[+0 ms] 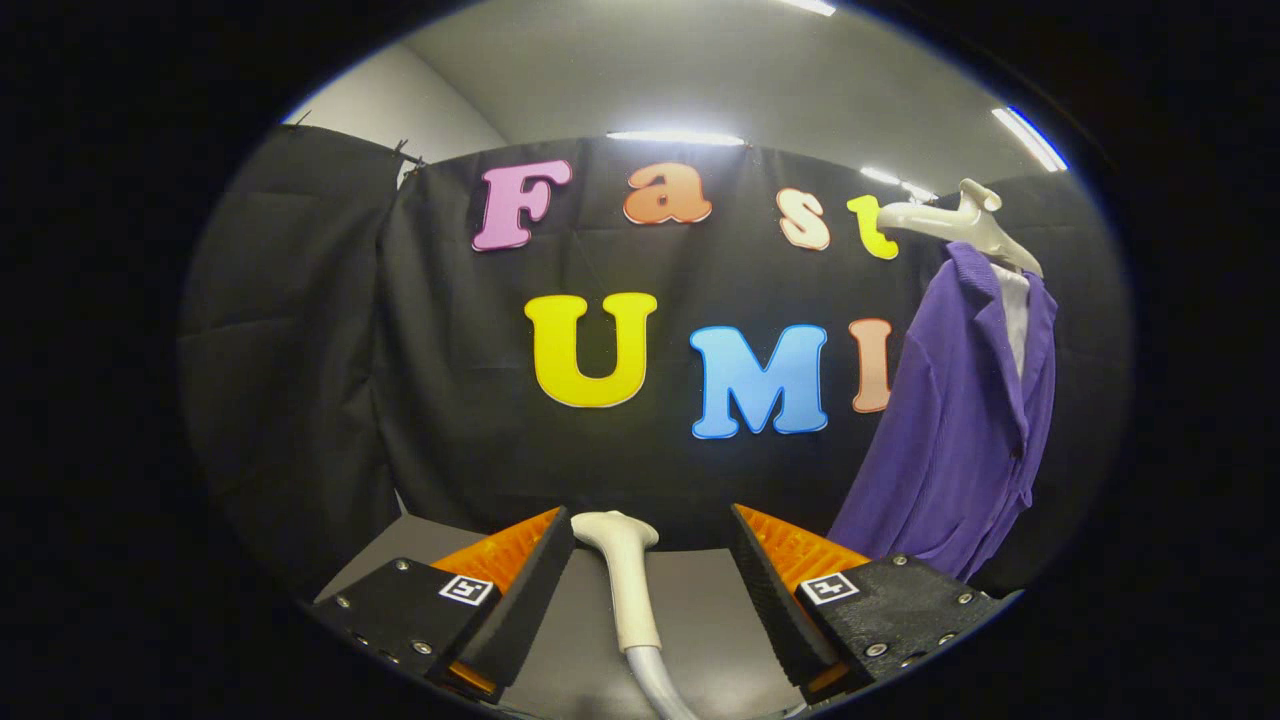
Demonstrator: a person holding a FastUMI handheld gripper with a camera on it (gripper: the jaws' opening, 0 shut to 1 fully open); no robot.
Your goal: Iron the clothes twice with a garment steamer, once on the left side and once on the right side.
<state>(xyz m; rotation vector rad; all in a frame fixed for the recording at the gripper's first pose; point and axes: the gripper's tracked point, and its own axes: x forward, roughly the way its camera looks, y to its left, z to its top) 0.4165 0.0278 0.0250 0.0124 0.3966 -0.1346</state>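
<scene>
A purple garment (950, 430) is hanging well beyond the fingers and off to their right, draped on a pale hanger (960, 225) in front of the booth's black cloth wall. It looks like a jacket or robe with a lapel and a light lining showing at the neck; its soft cloth is falling in loose folds, so it is likely to sway and give way under the steamer head rather than resist it.

Below, the grey bench (700, 610) is carrying the garment steamer (625, 580), a pale handheld wand that is lying between the fingers with its head pointing away and a hose trailing back from its lower end.

The gripper (650, 590) is standing wide apart, with clear gaps showing on both sides of the wand, so neither finger is pressing on it and nothing is being held.

Judging by its shape, the steamer is probably light, stiff plastic with a smooth, rounded and rather slippery skin. The straight handle section below the flared head seems the best place to close on it, since the sides there run roughly parallel. The hose is likely to drag and twist the wand as it lifts, so a firm, centred grip should matter.
</scene>
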